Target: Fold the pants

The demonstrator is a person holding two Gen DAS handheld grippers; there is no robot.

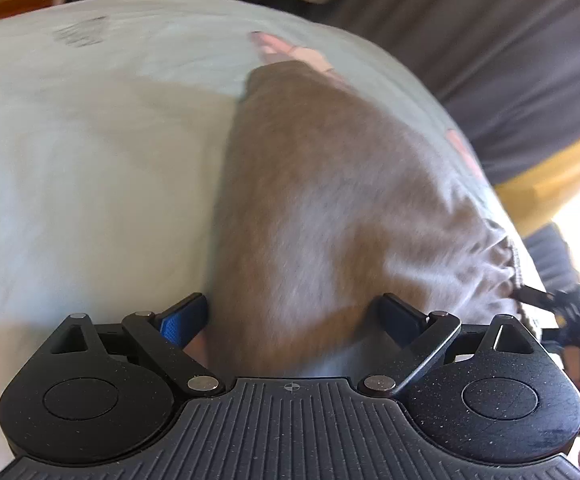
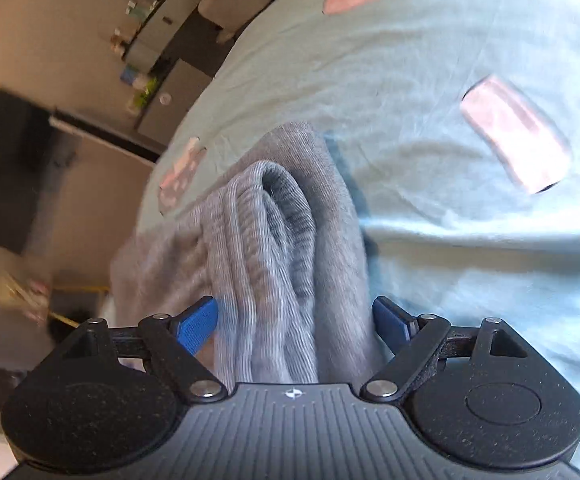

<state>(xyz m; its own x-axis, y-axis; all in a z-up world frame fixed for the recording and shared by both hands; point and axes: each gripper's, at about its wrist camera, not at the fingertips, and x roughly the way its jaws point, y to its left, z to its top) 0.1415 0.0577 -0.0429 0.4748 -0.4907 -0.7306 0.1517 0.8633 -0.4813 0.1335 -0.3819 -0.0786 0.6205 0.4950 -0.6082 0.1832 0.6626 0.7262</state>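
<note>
Blue-padded fingers (image 2: pixel 197 326) of the right gripper (image 2: pixel 294 320) stand wide apart around a bunched, ribbed end of the grey pants (image 2: pixel 273 240); the cloth lies between them, and the pads do not visibly press on it. In the left wrist view, the left gripper (image 1: pixel 290 316) likewise has its fingers (image 1: pixel 181 320) spread, with the broad body of the pants (image 1: pixel 322 200) lying between and beyond them; whether the pads touch the fabric cannot be told. The pants lie stretched across a pale blue bedsheet (image 1: pixel 69 180) printed with pink patches (image 2: pixel 514 136), their gathered waistband (image 1: pixel 498 264) near the bed's right edge in the left view. There too, the tip of the right gripper (image 1: pixel 570 308) shows at the picture's right margin. Beyond the bed, a dark screen (image 2: pixel 9 168) hangs on a beige wall. Both views are blurred.
</note>
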